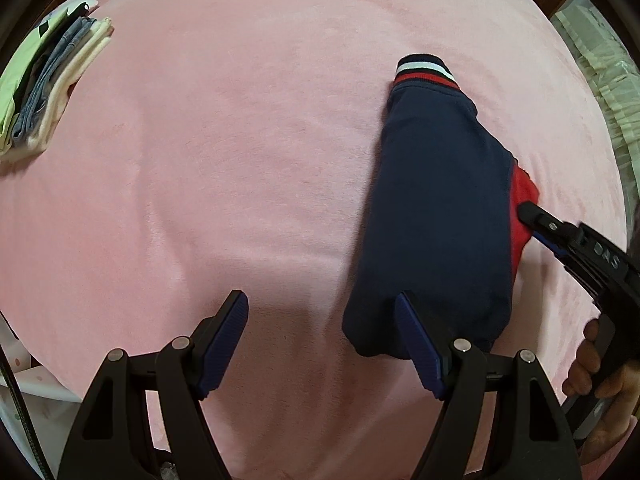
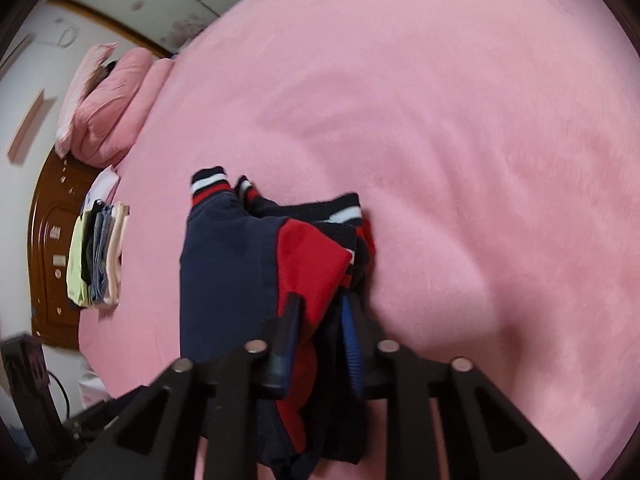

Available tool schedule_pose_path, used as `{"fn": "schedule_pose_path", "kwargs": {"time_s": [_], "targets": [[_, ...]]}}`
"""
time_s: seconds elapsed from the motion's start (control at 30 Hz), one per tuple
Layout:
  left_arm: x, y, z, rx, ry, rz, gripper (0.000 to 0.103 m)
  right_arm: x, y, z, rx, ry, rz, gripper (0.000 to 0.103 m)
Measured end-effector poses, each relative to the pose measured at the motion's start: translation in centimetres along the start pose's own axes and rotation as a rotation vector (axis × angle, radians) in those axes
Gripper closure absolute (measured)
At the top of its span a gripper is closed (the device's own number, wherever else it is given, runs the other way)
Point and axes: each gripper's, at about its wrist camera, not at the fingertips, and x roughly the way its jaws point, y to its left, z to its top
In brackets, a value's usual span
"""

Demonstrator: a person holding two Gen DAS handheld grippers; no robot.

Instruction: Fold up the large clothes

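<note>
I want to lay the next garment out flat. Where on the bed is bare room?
Bare pink blanket lies between the folded stack and the navy-red garment, and beyond its striped cuff. Crowded: the garment's red edge, at the right hand-held gripper.

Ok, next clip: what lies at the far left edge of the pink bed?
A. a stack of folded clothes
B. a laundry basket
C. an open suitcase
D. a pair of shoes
A: a stack of folded clothes in pale green, grey-blue and cream lies on the pink bed to the left, well apart from the navy and red garment.
</note>
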Motion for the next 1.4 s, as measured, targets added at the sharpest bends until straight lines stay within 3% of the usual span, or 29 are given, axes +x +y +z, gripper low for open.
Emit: {"fn": "schedule_pose_path", "kwargs": {"time_s": [0.13,0.17,0.2,0.3,0.47,0.53,0.6,0.67,0.83,0.87,0.9,1.0,1.13,1.23,1.33,1.4], "targets": [[0.0,0.2,0.2,-0.014,-0.002,-0.007,0.029,-1.6,0.2,-0.1,-0.074,-0.045,0.021,0.091],[0.0,0.3,0.2,-0.015,-0.005,-0.010,0.029,-2.0,0.0,0.1,-0.086,-0.060,0.013,0.099],[0.0,0.3,0.2,-0.015,-0.008,-0.011,0.029,-2.6,-0.4,0.4,-0.085,-0.077,0.003,0.101],[0.3,0.2,0.2,-0.015,-0.010,-0.010,0.029,-2.7,-1.4,1.6,-0.053,-0.086,0.037,0.101],[1.0,-0.1,0.3,-0.014,0.009,-0.008,0.029,-0.5,0.2,2.1,-0.104,0.017,0.005,0.098],[1.0,-0.2,0.3,-0.008,0.010,-0.005,0.029,0.1,-0.1,1.9,-0.052,0.051,0.002,0.094],[0.9,-0.4,0.3,0.000,0.009,-0.004,0.029,0.5,-0.7,1.5,-0.005,0.081,0.008,0.070],[0.8,-0.4,0.2,0.005,0.008,0.000,0.029,0.9,-1.3,0.9,0.033,0.102,0.023,0.063],[1.1,-0.5,0.3,-0.007,0.022,0.005,0.029,1.2,-2.2,-0.1,0.065,0.100,0.052,0.063],[1.1,-0.6,0.2,-0.008,0.026,0.005,0.029,1.2,-2.2,-0.1,0.065,0.096,0.065,0.068],[1.2,-0.6,0.1,-0.008,0.028,0.004,0.029,1.2,-2.1,-0.1,0.061,0.087,0.090,0.085],[1.3,-0.5,0.1,-0.003,0.025,0.009,0.029,1.1,-1.5,0.2,0.024,0.082,0.091,0.092],[1.1,-0.7,0.1,-0.010,0.019,-0.003,0.029,-0.8,-0.8,1.0,-0.021,-0.003,0.103,0.093],[1.0,-1.1,0.1,-0.006,0.012,-0.011,0.029,-1.3,-1.0,2.2,-0.025,-0.028,0.051,0.093],[1.1,-1.8,0.4,0.010,0.010,0.005,0.029,1.2,-1.5,2.7,-0.010,0.081,-0.015,0.089],[0.9,-2.3,0.6,0.027,0.001,0.011,0.029,1.6,-1.4,2.6,-0.019,0.107,-0.035,0.085]]}}
